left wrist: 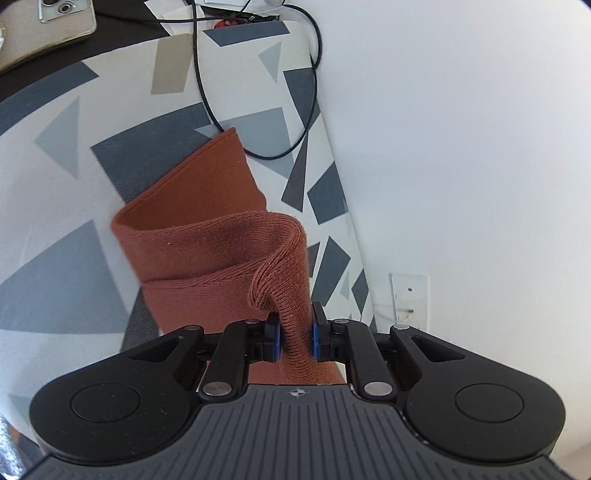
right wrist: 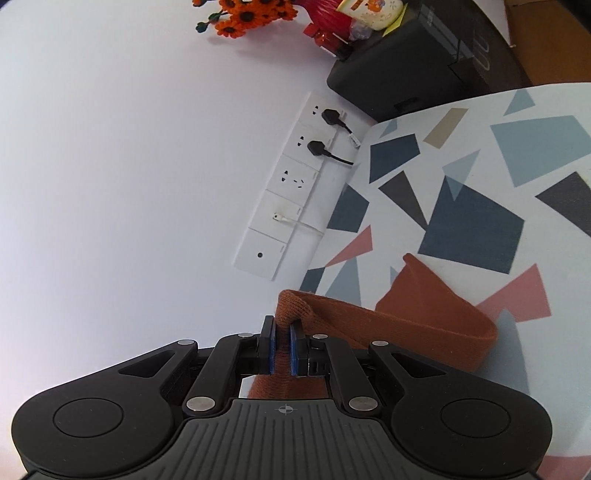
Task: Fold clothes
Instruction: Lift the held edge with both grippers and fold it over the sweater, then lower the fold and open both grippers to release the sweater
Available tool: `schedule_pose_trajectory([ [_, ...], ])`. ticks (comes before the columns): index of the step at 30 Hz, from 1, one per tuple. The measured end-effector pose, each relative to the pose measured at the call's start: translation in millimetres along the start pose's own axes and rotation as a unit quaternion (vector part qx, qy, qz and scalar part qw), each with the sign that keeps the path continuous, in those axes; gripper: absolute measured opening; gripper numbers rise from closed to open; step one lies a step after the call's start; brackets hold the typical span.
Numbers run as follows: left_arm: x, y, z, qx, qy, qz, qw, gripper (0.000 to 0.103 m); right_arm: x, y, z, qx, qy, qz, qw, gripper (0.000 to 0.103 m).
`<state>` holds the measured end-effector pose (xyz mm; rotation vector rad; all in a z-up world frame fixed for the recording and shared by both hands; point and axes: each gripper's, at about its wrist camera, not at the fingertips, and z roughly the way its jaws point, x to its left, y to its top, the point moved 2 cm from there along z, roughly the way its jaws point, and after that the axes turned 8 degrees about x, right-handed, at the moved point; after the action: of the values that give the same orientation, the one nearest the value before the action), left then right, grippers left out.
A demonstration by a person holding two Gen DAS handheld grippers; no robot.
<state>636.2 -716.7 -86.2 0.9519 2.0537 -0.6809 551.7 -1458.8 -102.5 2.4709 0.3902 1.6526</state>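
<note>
A rust-brown knitted garment hangs lifted over a table covered with a geometric-patterned cloth. My left gripper is shut on a bunched fold of the garment, its blue pads pressing the knit from both sides. Beyond it the fabric curls over and a flat part trails down to the cloth. In the right wrist view my right gripper is shut on another bunched edge of the same garment, which stretches away to the right above the patterned cloth.
A white wall runs along the table's edge. On it sits a strip of sockets with two black plugs. A black cable loops over the cloth. A black box, orange flowers and a phone lie at the far ends.
</note>
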Motion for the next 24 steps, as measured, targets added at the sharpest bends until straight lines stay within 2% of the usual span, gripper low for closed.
schedule_pose_trajectory([
  [8,-28.5,41.6,57.0,-0.013,0.042,-0.02,0.9988,0.015,-4.2,38.2,82.1,0.015,-0.01,0.01,1.0,0.007],
  [15,-10.3,81.9,137.1,-0.01,0.123,-0.064,0.9903,0.017,-38.8,56.2,170.3,0.048,-0.073,0.013,0.996,0.007],
  [18,-2.3,92.6,148.2,0.017,0.101,-0.082,0.9914,0.027,-58.9,57.7,198.1,0.061,-0.102,0.016,0.993,0.008],
  [19,-0.7,95.9,150.5,0.028,0.092,-0.088,0.9915,0.035,-62.2,58.5,203.3,0.067,-0.107,0.015,0.992,0.01],
  [20,-2.2,99.3,149.1,0.042,0.085,-0.091,0.9913,0.046,-64.9,59.5,207.6,0.072,-0.11,0.014,0.991,0.017],
  [22,-13.0,104.4,134.7,0.042,0.058,-0.078,0.9944,0.054,-61.5,63.6,205.5,0.069,-0.099,0.008,0.993,0.031],
  [24,-23.8,109.5,120.2,0.042,0.03,-0.065,0.9965,0.061,-53.2,67.7,197.3,0.054,-0.089,-0.005,0.995,0.051],
])
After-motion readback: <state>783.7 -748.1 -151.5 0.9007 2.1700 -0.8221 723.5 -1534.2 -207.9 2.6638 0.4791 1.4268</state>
